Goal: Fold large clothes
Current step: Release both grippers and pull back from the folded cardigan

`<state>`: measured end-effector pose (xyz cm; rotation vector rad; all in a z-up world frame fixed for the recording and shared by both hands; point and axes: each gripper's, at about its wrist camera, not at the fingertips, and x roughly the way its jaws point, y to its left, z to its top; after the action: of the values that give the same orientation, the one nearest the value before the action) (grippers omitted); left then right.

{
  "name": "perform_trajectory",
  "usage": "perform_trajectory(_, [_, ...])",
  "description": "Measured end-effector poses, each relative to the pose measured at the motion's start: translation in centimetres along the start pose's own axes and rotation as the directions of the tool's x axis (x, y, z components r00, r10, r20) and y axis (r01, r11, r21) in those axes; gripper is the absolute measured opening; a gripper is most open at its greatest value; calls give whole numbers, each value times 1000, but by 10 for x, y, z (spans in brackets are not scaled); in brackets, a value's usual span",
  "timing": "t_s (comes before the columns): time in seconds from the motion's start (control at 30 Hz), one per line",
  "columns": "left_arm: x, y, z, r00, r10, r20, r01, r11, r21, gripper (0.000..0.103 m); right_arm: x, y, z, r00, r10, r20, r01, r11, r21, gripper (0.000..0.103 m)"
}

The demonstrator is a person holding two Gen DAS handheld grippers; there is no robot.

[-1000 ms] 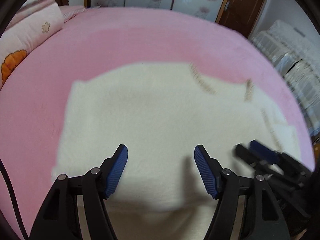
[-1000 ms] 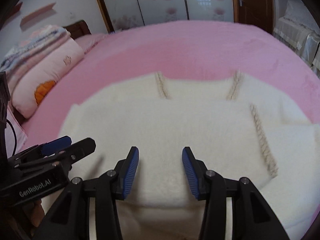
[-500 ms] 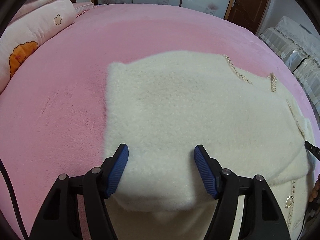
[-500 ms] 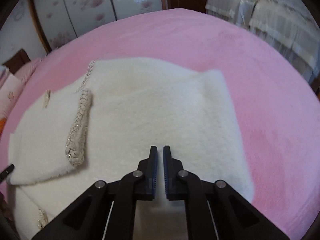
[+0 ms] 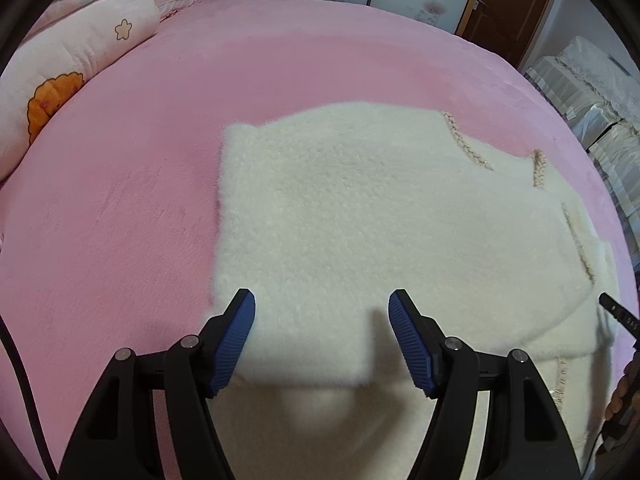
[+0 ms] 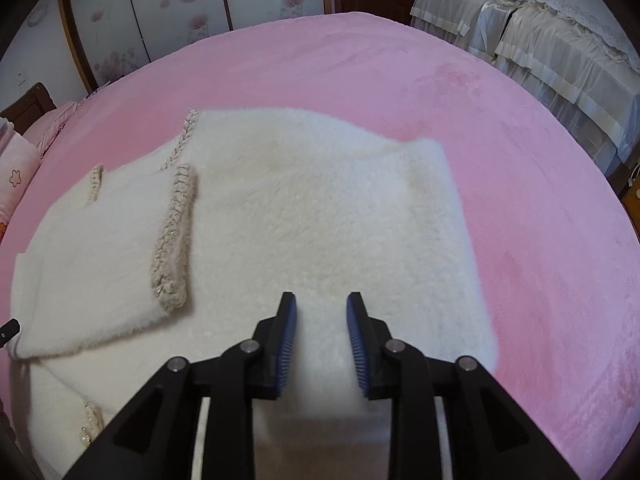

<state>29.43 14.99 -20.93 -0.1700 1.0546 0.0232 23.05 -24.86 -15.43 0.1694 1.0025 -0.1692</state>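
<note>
Hovering both claws over the cream sweater [image 5: 360,216] lying part-folded on the pink bed [image 5: 120,240] — left claw [image 5: 322,336] spread wide, right claw [image 6: 322,334] slightly parted, both empty — poised, I reckon, for the next fold.

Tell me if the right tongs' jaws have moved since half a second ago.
Yes. The right tongs have opened: the jaws, nearly shut half a second ago, now stand apart over the sweater, holding nothing.

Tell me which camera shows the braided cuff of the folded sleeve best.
The right wrist view: the braided cuff lies close, sharp and whole on the sweater. The left wrist view shows only thin, distant trim lines near the sweater's far edge.
</note>
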Motion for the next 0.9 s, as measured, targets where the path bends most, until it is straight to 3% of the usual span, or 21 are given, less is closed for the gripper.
perform_trajectory(0.27, [-65,-16,-5,997,39,63,-42,998,45,68,-59,3,-6,998,43,49,-42,999,-17,32])
perform_trajectory(0.43, [-119,-24,-17,995,25,95,-32,997,71,68,-112,1,-12,989,102,105,-99,995,-29,33])
perform_trajectory(0.5, [-143,-27,-26,994,8,110,-18,996,89,68,-138,0,-17,983,120,139,-116,993,-38,33])
perform_trajectory(0.63, [-190,-27,-52,990,-13,138,0,995,95,76,-187,-3,-34,968,147,204,-138,989,-56,50])
perform_trajectory(0.9, [-255,-28,-121,985,-18,172,-1,994,105,77,-260,-14,-85,941,197,274,-174,979,-108,52])
